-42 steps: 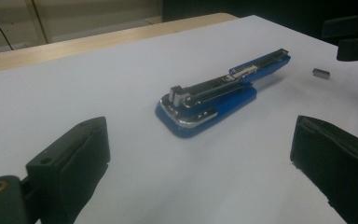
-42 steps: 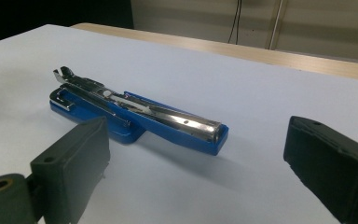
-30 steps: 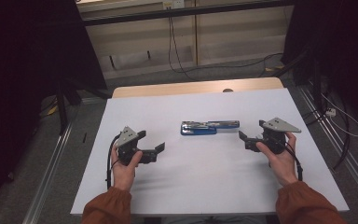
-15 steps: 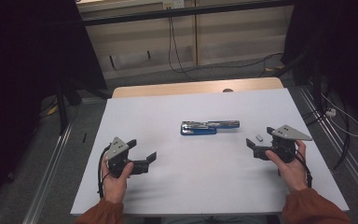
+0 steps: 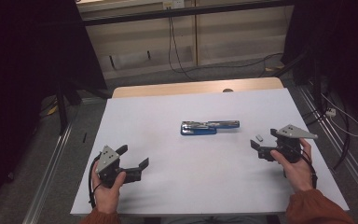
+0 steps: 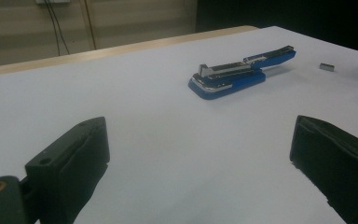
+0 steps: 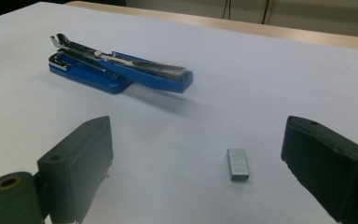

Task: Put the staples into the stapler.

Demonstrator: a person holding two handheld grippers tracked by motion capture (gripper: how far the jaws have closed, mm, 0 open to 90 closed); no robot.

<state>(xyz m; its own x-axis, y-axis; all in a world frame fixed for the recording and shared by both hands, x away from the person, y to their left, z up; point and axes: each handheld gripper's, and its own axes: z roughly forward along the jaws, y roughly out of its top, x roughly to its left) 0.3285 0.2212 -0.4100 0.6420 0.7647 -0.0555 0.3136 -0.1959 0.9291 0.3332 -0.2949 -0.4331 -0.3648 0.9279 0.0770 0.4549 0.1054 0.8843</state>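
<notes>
A blue and chrome stapler (image 5: 209, 127) lies open at the middle of the white table (image 5: 191, 191), its top arm swung out to the right. A small grey block of staples (image 5: 259, 137) rests to its right. My right gripper (image 5: 264, 140) is open at the right side, its jaws standing on either side of the staple block (image 7: 237, 164) without touching it; the stapler (image 7: 121, 67) is farther off in the right gripper view (image 7: 196, 140). My left gripper (image 5: 133, 157) is open and empty near the front left, pointing at the stapler (image 6: 240, 74).
A wooden strip (image 5: 196, 87) borders the table's far edge. Beyond it, cables (image 5: 177, 60) run across the floor. Metal rails (image 5: 51, 158) flank the table at both sides. Dark curtains stand at the left and right.
Both hands have drawn back toward the near edge, the left one farther and leftward, the right one to the right. The staple block now shows by the right gripper.
</notes>
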